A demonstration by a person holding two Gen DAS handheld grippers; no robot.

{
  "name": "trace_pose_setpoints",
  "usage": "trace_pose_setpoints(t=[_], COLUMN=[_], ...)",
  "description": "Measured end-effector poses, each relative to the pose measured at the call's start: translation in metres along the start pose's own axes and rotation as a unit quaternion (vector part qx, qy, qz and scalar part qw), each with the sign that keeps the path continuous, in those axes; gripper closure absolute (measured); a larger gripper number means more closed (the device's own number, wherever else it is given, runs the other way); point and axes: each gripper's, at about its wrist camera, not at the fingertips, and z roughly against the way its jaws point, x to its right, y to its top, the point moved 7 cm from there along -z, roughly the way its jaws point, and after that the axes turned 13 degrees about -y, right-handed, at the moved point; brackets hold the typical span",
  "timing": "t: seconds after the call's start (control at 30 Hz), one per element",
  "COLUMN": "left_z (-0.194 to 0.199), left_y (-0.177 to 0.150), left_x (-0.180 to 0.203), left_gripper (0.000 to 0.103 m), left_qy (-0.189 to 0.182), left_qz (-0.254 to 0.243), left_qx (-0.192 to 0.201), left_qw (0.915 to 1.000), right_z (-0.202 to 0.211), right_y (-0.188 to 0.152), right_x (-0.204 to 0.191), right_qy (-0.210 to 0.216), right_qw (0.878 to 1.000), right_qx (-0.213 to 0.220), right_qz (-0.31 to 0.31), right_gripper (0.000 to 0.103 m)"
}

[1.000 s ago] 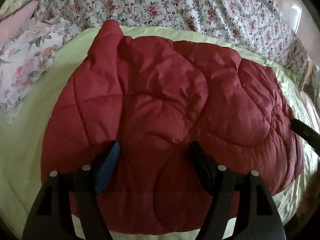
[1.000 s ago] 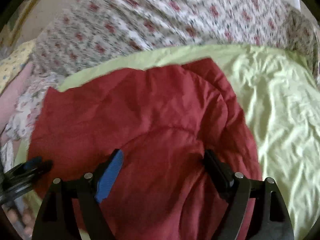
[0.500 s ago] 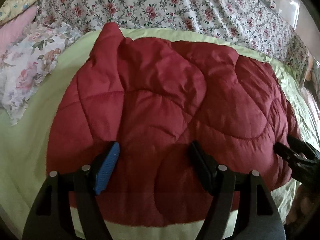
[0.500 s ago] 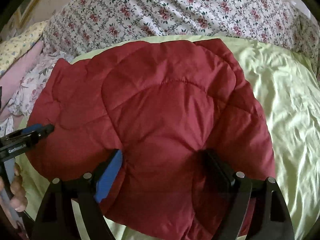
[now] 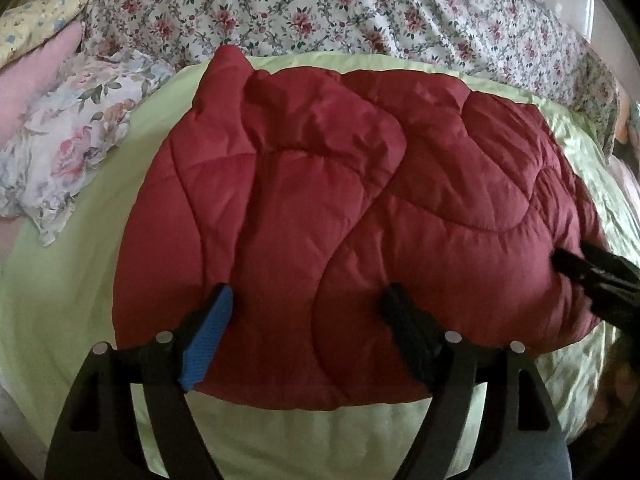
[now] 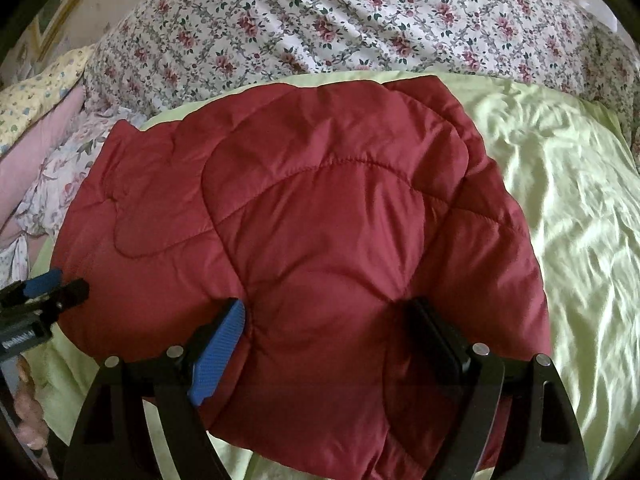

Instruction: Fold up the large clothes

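A dark red quilted garment (image 5: 320, 184) lies folded in a puffy heap on a pale green sheet (image 5: 60, 280). My left gripper (image 5: 308, 292) hovers over its near edge. Its jaws are opening, with red fabric bulging between them, and the pads do not pinch it. In the right wrist view the garment (image 6: 320, 200) fills the middle. My right gripper (image 6: 327, 306) stands wide open, its fingertips sunk into the padding near the front edge. Each gripper shows in the other's view: the right one (image 5: 592, 276) at the garment's right end, the left one (image 6: 44, 292) at its left end.
A floral duvet (image 5: 320, 8) is piled along the far side of the bed. A flowered pillow (image 5: 72, 140) and a pink one (image 5: 24, 80) lie at the left. Wrinkled green sheet (image 6: 580, 220) spreads to the right. A person's hand (image 6: 28, 412) holds the left gripper.
The left gripper has drawn back, so more green sheet shows below the garment's near edge, and its jaws stand slightly wider. The right gripper has come into its view at the right.
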Motion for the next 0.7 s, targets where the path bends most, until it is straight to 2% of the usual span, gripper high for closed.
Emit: trace_pose_setpoints(t=[0.2,0.33,0.53,0.7], left_z=[-0.003,-0.004,-0.009,-0.021], left_y=[0.001,0.002,0.009,0.021], left_x=[-0.001,-0.002,-0.004,-0.008], left_gripper=[0.020,0.019,0.018,0.015], left_qy=[0.001,0.000,-0.006,-0.015], left_qz=[-0.001,-0.004,-0.004,0.004], left_qx=[0.002,0.002,0.000,-0.003], left_qw=[1.0000,1.0000,1.0000,0.9999], right_z=[0.025,-0.003,-0.011,-0.005], right_y=[0.014,0.006,0.005,0.009], right_x=[0.002,0.003,0.003,0.003], right_qy=[-0.002,-0.005,-0.004,-0.004], right_qw=[1.000,1.000,1.000,1.000], right_qx=[0.028,-0.014,-0.005,-0.005], right_qz=[-0.004,-0.001,0.000,-0.005], right_gripper=[0.018,0.017,0.014,0.015])
